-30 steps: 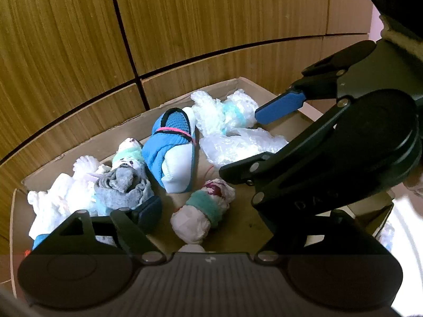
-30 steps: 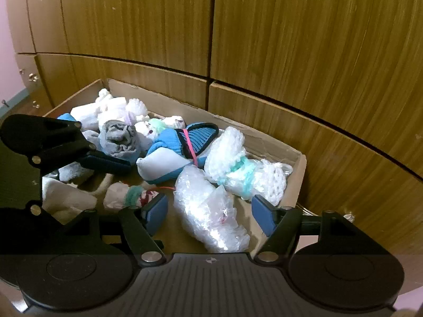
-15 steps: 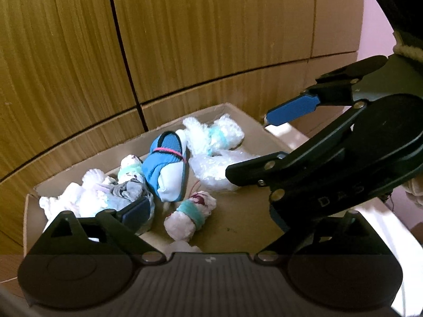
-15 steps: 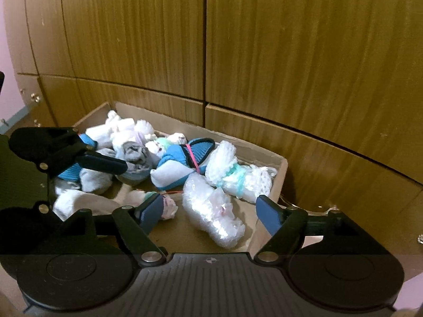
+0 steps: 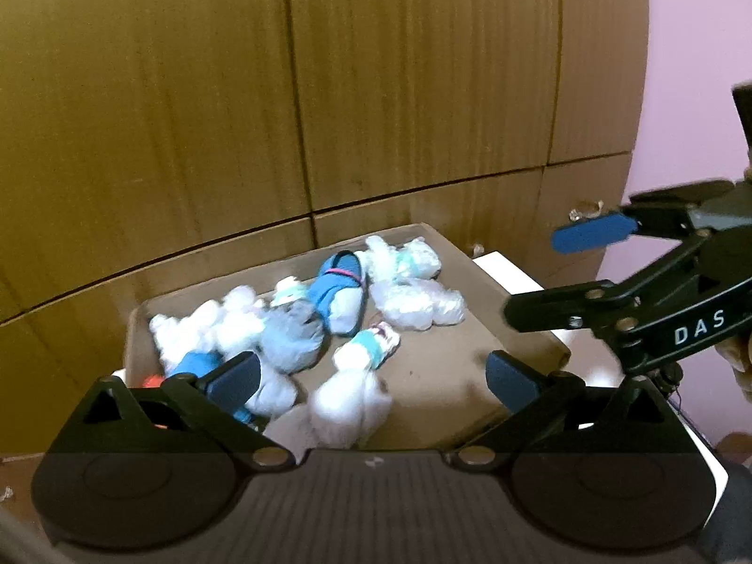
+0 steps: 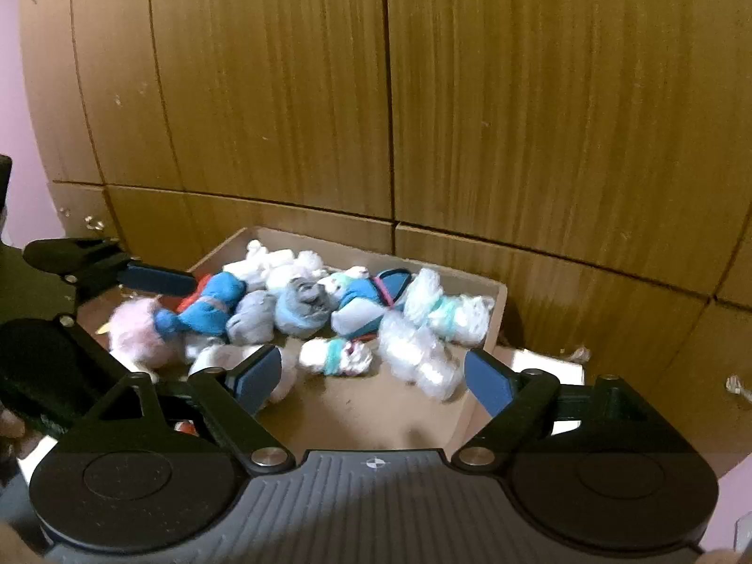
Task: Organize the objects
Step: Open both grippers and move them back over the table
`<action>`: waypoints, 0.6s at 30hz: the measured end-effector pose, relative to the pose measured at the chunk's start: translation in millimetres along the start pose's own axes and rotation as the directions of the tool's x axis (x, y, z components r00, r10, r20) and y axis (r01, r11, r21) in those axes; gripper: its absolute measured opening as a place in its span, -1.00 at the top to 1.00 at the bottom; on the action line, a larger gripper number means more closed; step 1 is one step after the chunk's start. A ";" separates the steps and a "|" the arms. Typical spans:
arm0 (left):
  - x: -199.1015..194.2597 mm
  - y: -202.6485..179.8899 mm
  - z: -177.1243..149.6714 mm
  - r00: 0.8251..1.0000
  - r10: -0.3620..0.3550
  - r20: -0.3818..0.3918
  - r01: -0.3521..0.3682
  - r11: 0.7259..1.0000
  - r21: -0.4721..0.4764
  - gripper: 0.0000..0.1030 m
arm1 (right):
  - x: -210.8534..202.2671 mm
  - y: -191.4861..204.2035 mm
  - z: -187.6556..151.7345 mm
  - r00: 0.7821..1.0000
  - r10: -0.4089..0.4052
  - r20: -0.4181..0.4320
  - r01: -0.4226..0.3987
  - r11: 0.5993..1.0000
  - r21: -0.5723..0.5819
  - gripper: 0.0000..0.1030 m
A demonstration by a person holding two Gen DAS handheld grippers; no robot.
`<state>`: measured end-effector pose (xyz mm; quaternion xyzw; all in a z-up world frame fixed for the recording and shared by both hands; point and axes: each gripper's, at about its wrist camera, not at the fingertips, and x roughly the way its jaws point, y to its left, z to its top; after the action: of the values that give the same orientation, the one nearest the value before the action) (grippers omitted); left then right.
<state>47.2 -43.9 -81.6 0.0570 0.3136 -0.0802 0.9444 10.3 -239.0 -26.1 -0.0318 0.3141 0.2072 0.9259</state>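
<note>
Right wrist view: soft rolled socks (image 6: 301,305) in cardboard box (image 6: 493,291), both jaws just opened wide, empty.

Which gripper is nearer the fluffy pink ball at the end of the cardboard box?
Left. The left gripper hangs open right beside the fluffy pink ball; the right gripper is open at the cardboard box's opposite end.

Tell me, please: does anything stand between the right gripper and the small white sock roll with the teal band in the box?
Nothing visible does. The right gripper is open and empty, and the white sock roll with the teal band lies on the bare floor of the cardboard box, just beyond the fingertips.
</note>
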 end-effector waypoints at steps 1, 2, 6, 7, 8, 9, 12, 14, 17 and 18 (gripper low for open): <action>-7.6 2.5 -5.5 1.000 0.002 0.010 -0.002 1.000 -0.009 -0.98 | -4.0 1.6 -4.4 1.000 0.001 0.005 -0.001 1.000 0.004 -0.73; -12.5 5.2 -10.2 1.000 0.009 0.014 -0.008 1.000 -0.019 -0.98 | -8.7 2.9 -9.6 1.000 0.001 0.011 -0.001 1.000 0.010 -0.73; -28.4 16.9 -37.2 0.999 0.031 0.024 -0.028 0.996 -0.089 -0.98 | -25.6 5.7 -36.6 0.999 -0.001 0.036 -0.002 0.998 0.060 -0.74; -31.7 19.3 -45.3 0.999 0.040 0.026 -0.037 0.993 -0.109 -0.98 | -28.3 5.8 -44.6 0.999 -0.002 0.039 -0.001 0.997 0.074 -0.75; -34.6 21.2 -53.3 0.999 0.045 0.027 -0.041 0.991 -0.131 -0.98 | -30.5 5.7 -53.0 0.999 -0.007 0.040 0.003 0.996 0.085 -0.76; -36.8 22.7 -61.8 0.998 0.049 0.026 -0.045 0.987 -0.157 -0.98 | -32.5 6.3 -62.2 0.999 -0.015 0.041 0.011 0.996 0.094 -0.76; -38.1 21.7 -86.8 0.998 0.063 0.012 -0.059 0.976 -0.209 -0.98 | -31.4 2.6 -88.5 1.000 -0.019 0.024 0.016 0.989 0.144 -0.76; -38.6 19.5 -97.2 0.997 0.072 0.008 -0.068 0.971 -0.230 -0.98 | -27.7 0.1 -104.8 1.000 -0.028 0.009 0.026 0.984 0.175 -0.76; -36.7 18.4 -111.1 0.997 0.079 -0.004 -0.077 0.959 -0.271 -0.98 | -20.7 0.5 -123.3 0.999 -0.047 -0.017 0.049 0.982 0.183 -0.76; -37.3 19.0 -113.0 0.997 0.082 -0.010 -0.082 0.956 -0.282 -0.98 | -18.7 0.6 -127.4 0.998 -0.052 -0.019 0.054 0.981 0.184 -0.76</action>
<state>-44.6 -3.1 -148.1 -0.0655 0.3185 0.0046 0.9457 -75.7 -269.4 -116.9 0.0443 0.3375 0.1523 0.9279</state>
